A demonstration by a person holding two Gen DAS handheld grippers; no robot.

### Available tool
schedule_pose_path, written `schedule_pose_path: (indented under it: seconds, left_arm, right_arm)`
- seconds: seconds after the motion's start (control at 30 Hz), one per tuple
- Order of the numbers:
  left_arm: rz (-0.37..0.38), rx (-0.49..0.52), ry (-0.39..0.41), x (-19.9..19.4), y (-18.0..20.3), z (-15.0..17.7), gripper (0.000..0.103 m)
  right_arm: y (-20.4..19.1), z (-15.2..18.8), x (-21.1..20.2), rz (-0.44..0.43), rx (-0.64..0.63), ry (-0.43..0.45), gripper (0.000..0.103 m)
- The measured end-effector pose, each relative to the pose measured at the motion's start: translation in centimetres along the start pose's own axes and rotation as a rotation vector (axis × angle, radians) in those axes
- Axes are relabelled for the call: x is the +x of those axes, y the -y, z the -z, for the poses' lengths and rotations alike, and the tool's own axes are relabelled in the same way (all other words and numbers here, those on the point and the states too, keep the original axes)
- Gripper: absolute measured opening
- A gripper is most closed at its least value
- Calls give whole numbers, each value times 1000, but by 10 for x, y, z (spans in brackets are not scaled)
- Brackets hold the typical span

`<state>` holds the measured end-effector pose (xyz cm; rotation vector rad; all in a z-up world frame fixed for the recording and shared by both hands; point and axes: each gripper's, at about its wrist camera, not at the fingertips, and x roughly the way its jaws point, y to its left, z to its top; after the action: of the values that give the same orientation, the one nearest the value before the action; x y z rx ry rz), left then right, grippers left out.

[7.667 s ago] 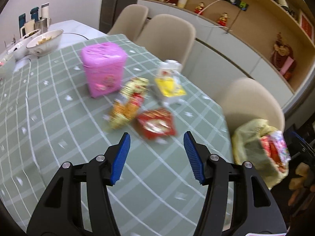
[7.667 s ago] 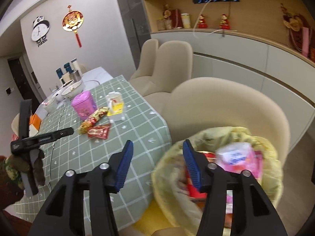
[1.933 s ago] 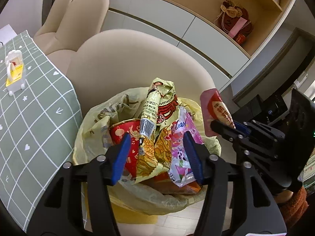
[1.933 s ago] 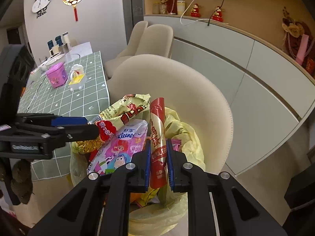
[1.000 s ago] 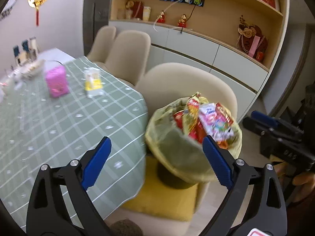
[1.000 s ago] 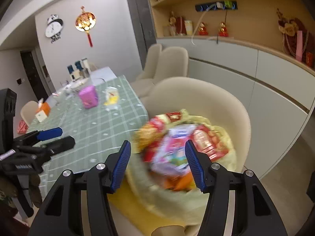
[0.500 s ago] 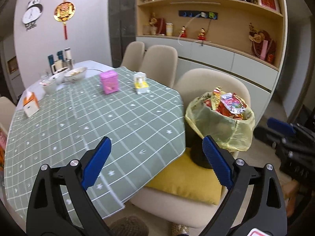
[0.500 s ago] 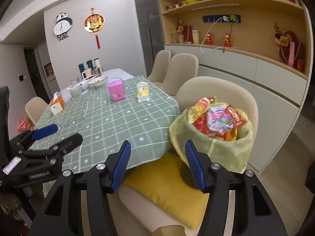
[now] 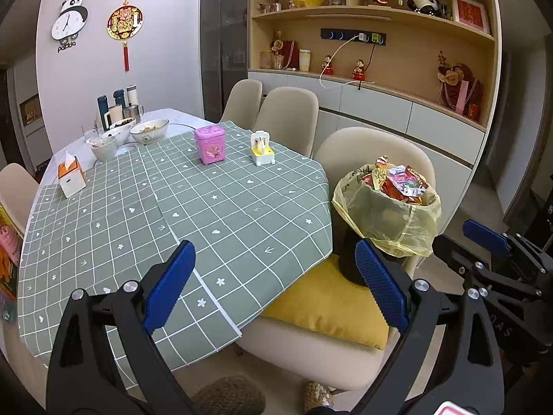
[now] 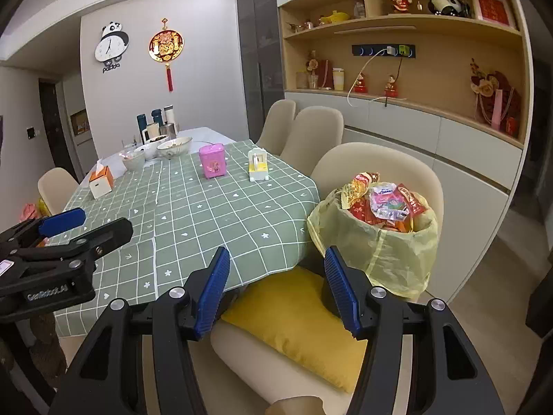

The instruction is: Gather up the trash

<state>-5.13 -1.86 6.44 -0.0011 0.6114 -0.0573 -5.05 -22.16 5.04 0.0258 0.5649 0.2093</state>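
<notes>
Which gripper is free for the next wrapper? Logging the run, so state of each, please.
Left gripper: open, holding nothing.
Right gripper: open, holding nothing.

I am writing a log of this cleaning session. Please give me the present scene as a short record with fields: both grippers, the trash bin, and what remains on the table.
left gripper: open, empty, held back from the table
right gripper: open, empty
trash bin: yellow liner, stands on yellow cushion of the near chair, heaped with snack wrappers
green checked tablecloth: no wrappers visible on it
still on table: pink tin, small yellow and white holder, tissue box, bowls
</notes>
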Motion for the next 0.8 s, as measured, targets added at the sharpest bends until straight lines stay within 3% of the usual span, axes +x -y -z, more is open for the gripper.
schedule_pose_path:
  seconds: [0.8]
  left_arm:
    - [-2, 8, 8, -6, -9, 0, 89]
  right_arm:
    - [-11, -4, -3, 1, -2, 20, 54]
